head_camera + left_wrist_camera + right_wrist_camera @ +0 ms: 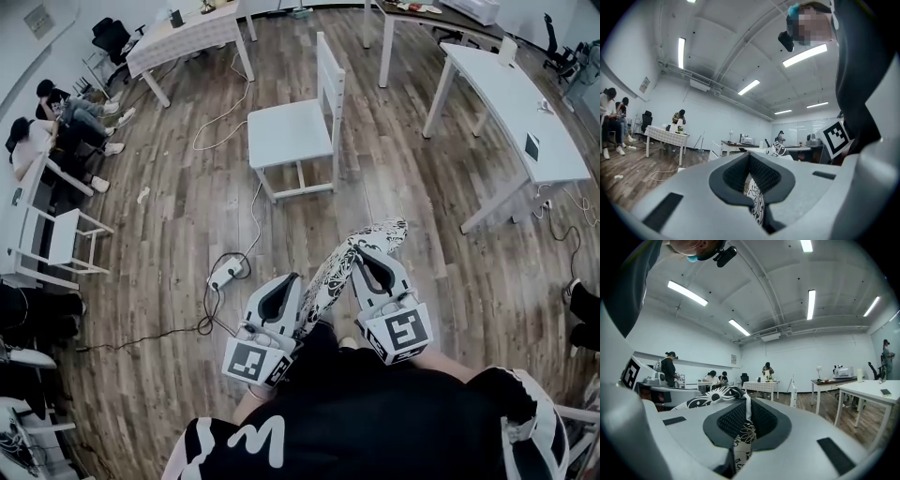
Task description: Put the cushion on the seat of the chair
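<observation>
Seems soft, light, floppy; best kept pinched at opposite edges, lower centre of frame, with left tongs (286, 286) and right tongs (367, 253) both clamped on the patterned cushion (330, 277).

The cushion (337, 272) shows a black-and-white print, seemingly floral; the chair (289, 133) is white; the floor (187, 216) is brown wood-grain.

Open floor (309, 230) leads to chair (289, 131).

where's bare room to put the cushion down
The chair seat is bare, bordered by its backrest on the right. The floor between chair and table is open. A cable and power strip clutter the floor left of the cushion.
</observation>
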`<state>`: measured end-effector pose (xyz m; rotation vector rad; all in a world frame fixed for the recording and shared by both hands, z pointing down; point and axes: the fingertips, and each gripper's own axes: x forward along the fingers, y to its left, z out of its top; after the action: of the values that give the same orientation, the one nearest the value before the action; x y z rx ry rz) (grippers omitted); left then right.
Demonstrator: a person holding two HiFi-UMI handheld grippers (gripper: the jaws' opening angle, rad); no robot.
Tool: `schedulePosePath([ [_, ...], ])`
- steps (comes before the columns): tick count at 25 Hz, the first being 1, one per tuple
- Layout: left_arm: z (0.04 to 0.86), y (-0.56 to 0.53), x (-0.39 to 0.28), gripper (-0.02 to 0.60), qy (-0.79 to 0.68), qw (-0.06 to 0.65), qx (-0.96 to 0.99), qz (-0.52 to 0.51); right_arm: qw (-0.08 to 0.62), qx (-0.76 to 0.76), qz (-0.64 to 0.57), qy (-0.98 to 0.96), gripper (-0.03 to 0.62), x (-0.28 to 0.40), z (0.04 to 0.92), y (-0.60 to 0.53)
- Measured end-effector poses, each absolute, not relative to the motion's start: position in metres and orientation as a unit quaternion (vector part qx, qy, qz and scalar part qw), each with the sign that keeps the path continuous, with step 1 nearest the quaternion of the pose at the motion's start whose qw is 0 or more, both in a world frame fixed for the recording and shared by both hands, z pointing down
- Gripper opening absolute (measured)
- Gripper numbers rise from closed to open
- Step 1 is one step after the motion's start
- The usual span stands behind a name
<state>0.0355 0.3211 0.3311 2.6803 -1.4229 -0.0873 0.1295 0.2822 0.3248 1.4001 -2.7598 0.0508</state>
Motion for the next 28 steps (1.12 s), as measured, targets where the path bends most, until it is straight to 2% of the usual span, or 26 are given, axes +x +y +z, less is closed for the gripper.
schedulePosePath([
  [17, 0.314, 0.174, -0.050, 0.003, -0.434, 0.036, 0.900, -0.032, 0.022, 0.491, 0.009, -0.871, 0.029, 0.052, 0.317, 0.151],
  [28, 0.330, 0.121, -0.097, 0.003, -0.414, 0.045, 0.909, -0.026, 0.027, 0.510, 0.018, -0.860, 0.031, 0.007, 0.333, 0.104],
])
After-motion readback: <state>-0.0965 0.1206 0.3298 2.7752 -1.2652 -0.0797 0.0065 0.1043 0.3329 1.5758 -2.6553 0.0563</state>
